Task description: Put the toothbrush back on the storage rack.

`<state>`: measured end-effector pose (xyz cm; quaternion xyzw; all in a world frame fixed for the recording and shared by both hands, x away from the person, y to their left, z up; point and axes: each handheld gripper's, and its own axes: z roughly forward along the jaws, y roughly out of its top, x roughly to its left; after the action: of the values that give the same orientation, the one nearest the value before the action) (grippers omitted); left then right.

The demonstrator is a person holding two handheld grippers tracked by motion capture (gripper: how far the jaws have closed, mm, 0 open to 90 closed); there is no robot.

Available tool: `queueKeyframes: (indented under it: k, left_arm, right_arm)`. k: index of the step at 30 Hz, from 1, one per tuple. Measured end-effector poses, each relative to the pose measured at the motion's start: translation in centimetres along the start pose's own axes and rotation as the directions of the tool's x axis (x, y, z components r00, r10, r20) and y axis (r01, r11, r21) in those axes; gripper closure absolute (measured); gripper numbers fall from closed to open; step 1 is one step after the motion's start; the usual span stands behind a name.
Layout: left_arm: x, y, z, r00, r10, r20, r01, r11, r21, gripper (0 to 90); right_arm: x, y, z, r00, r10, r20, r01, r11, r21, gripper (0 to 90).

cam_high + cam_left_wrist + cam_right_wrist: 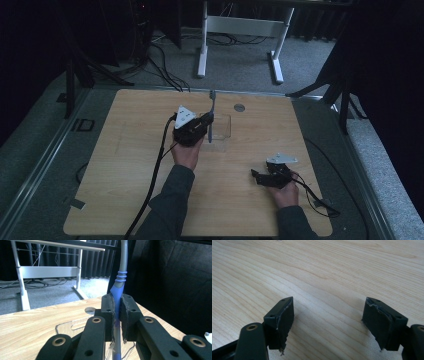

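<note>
My left gripper (208, 123) (117, 315) is shut on a slim grey and blue toothbrush (212, 112) (121, 277), its pads pinching the blue grip part. The brush stands nearly upright, its grey end rising above the jaws. It hangs at the left side of a clear plastic box (223, 127) that stands mid-table; whether its lower end is inside the box I cannot tell. My right gripper (256, 176) (328, 320) rests low over the wooden table (150, 200) near the front right, jaws wide apart with only bare wood between them.
A round grommet hole (239, 107) (89, 310) sits near the table's far edge. Beyond the table stands a white desk frame (240, 30) (47, 271) on grey carpet with loose cables (165, 70). Black curtains surround the area.
</note>
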<state>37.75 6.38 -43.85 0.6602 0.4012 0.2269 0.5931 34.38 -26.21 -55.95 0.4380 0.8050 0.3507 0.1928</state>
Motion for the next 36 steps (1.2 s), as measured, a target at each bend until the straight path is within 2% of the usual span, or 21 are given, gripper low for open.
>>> queueKeyframes:
  k: [7,12,26,36]
  left_arm:
    - [0.2,0.2,0.3,1.0000,-0.007,-0.005,0.007,1.0000,0.001,81.7]
    - [0.1,0.6,0.7,0.9999,0.011,-0.011,-0.010,0.9999,0.011,81.7]
    - [0.5,1.0,1.2,0.9995,0.012,-0.030,-0.011,0.9997,0.020,81.7]
    - [0.5,1.1,1.7,0.9984,0.037,-0.043,-0.035,0.9986,0.040,81.7]
  right_arm:
    - [0.0,0.0,0.0,1.0000,-0.001,0.000,0.001,1.000,0.000,25.0]
    - [0.0,0.0,0.0,1.0000,-0.001,0.000,0.001,1.000,0.000,25.0]
    - [0.0,0.0,0.0,1.0000,-0.002,0.000,0.002,1.000,0.000,25.0]
    - [0.0,0.0,0.0,1.0000,-0.001,0.000,0.001,1.000,0.001,25.0]
